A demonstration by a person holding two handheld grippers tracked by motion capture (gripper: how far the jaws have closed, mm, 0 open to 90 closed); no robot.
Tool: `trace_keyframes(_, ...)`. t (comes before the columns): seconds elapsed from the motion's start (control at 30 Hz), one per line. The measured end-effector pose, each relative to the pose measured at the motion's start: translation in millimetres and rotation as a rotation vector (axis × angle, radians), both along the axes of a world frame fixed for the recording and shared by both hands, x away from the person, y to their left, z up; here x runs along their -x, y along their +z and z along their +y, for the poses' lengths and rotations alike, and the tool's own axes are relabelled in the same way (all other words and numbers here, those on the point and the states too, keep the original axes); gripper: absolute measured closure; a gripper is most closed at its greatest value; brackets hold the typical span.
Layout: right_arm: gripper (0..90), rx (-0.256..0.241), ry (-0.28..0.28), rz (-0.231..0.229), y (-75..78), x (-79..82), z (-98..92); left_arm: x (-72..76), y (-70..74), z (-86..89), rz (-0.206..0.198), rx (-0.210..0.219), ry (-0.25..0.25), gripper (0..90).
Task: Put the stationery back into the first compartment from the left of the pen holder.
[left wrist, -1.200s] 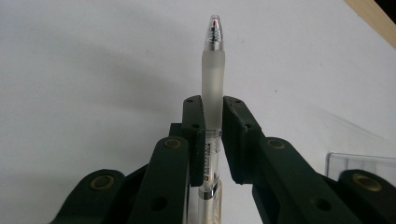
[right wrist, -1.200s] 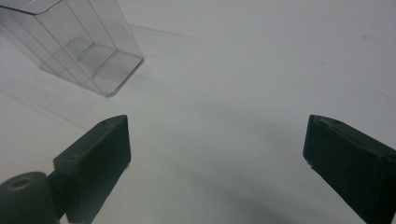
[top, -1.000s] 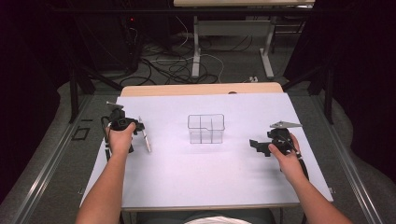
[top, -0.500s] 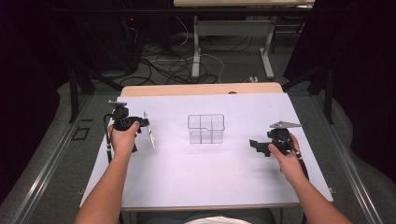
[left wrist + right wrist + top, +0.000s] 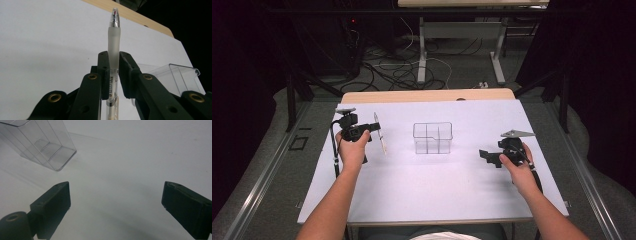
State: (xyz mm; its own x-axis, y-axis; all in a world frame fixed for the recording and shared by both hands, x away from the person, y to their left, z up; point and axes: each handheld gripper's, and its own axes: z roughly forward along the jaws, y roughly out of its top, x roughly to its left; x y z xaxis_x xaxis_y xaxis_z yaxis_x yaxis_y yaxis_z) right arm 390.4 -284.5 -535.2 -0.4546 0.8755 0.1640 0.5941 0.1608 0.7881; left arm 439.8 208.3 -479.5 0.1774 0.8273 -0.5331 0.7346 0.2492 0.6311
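Clamping a pen [image 5: 113, 50], the left gripper [image 5: 112, 65] grips its middle; right gripper [image 5: 116, 202] gapes wide.

High view: overhead, facing forward and down over the table [image 5: 422, 190]. Gripper views: close, low along their jaws. All three share the clear organizer [image 5: 432, 137] [image 5: 175, 77] [image 5: 37, 142].

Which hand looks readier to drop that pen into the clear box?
Left: its hand-held gripper already clamps the pen near the clear box. The right hand-held gripper is open and empty.
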Motion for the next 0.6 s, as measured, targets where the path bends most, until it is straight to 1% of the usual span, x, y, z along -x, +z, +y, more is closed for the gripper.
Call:
trace_keyframes(0.13, 8.7, -0.002, 0.001, 0.0, -0.2, -0.2, 0.3, 3.5, -1.0, -7.1, -0.033, -0.004, 0.003, 80.1)
trace_keyframes(0.17, 8.7, 0.0, 0.003, 0.0, -0.3, -0.2, 0.2, 4.1, -1.8, -8.4, -0.043, -0.012, 0.0, 80.1)
trace_keyframes(0.23, 8.8, 0.003, 0.003, 0.001, -0.5, -0.4, 0.2, 4.8, -2.9, -12.8, -0.05, -0.014, 0.006, 80.1)
trace_keyframes(0.27, 8.7, 0.001, 0.004, 0.001, -0.5, -0.4, 0.1, 5.1, -3.1, -13.8, -0.047, -0.017, -0.004, 80.1)
trace_keyframes(0.3, 8.8, 0.007, 0.003, 0.001, -0.7, -0.4, -0.2, 5.4, -3.6, -15.5, -0.049, -0.015, -0.002, 80.1)
trace_keyframes(0.37, 8.8, 0.001, 0.003, 0.0, -0.5, -0.3, 0.0, 6.1, -3.8, -17.6, -0.046, -0.023, -0.017, 80.1)
trace_keyframes(0.4, 8.8, 0.002, 0.003, 0.0, -0.4, -0.3, -0.1, 6.2, -4.5, -20.6, -0.058, -0.019, -0.003, 80.1)
trace_keyframes(0.47, 8.8, 0.0, 0.003, 0.0, -0.5, -0.4, -0.1, 6.9, -4.0, -23.3, -0.062, -0.03, -0.01, 80.1)
trace_keyframes(0.53, 8.8, 0.003, 0.002, 0.001, -0.6, -0.6, -0.1, 7.6, -3.3, -26.8, -0.073, -0.023, -0.011, 80.1)
trace_keyframes(0.6, 8.8, 0.003, 0.005, 0.0, -0.6, -0.8, -0.2, 8.1, -1.2, -30.0, -0.078, -0.024, -0.022, 80.1)
